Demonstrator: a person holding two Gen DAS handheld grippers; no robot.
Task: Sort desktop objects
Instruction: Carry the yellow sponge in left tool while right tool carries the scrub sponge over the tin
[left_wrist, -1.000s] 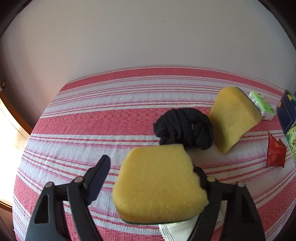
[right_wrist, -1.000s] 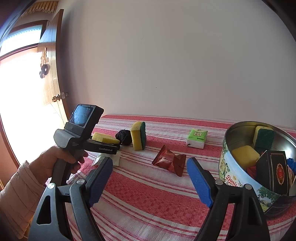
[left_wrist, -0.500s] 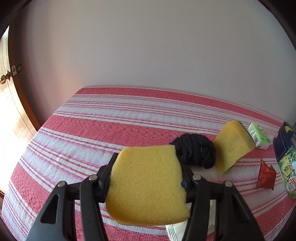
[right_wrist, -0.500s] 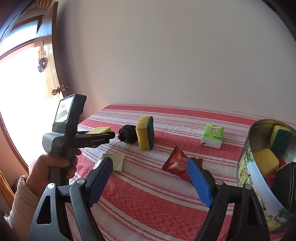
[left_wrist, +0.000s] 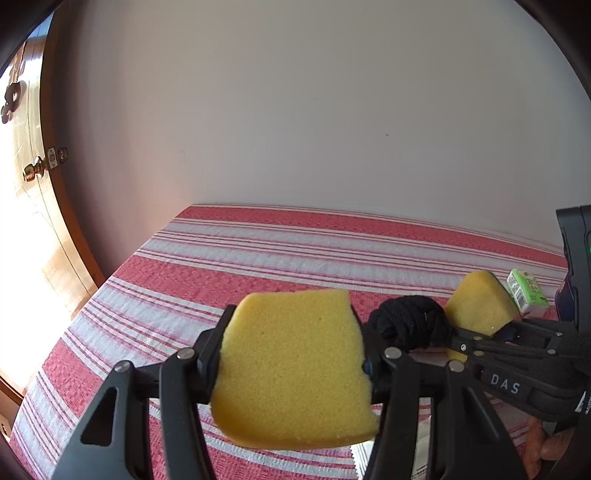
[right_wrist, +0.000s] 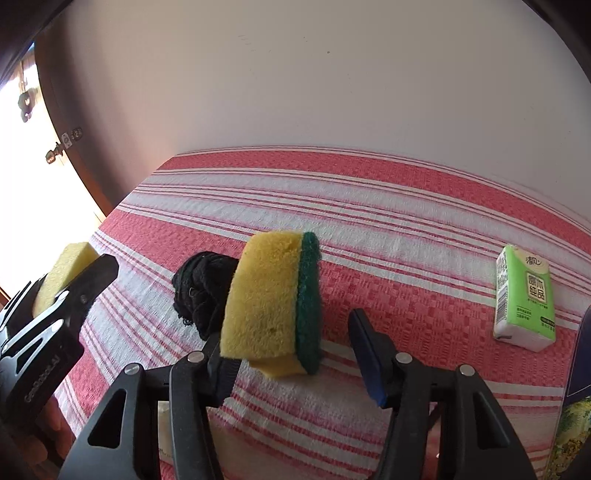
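Left wrist view: left gripper (left_wrist: 295, 354) is clenched on a plain yellow sponge (left_wrist: 291, 369), held up off the striped desk (left_wrist: 221, 258).
Behind it: a black yarn bundle (left_wrist: 410, 326) lies on the desk, a second sponge (left_wrist: 478, 306) just beside it, a green tissue pack (left_wrist: 526, 293) farther right.
Right edge: the right gripper (left_wrist: 491, 334) reaches in at the second sponge.

Right wrist view: right gripper (right_wrist: 295, 347) has just been closing, the yellow-and-green sponge (right_wrist: 271, 299) standing on edge between its fingers; its left finger (right_wrist: 221, 365) touches the sponge, while the blue right pad (right_wrist: 364, 354) stands apart, so nothing is gripped yet.
Yarn: black bundle (right_wrist: 203, 284) touches the sponge's left side.
Tissue pack (right_wrist: 524, 299): well apart at right.
Left edge: left gripper (right_wrist: 79, 284) with its sponge (right_wrist: 61, 273).
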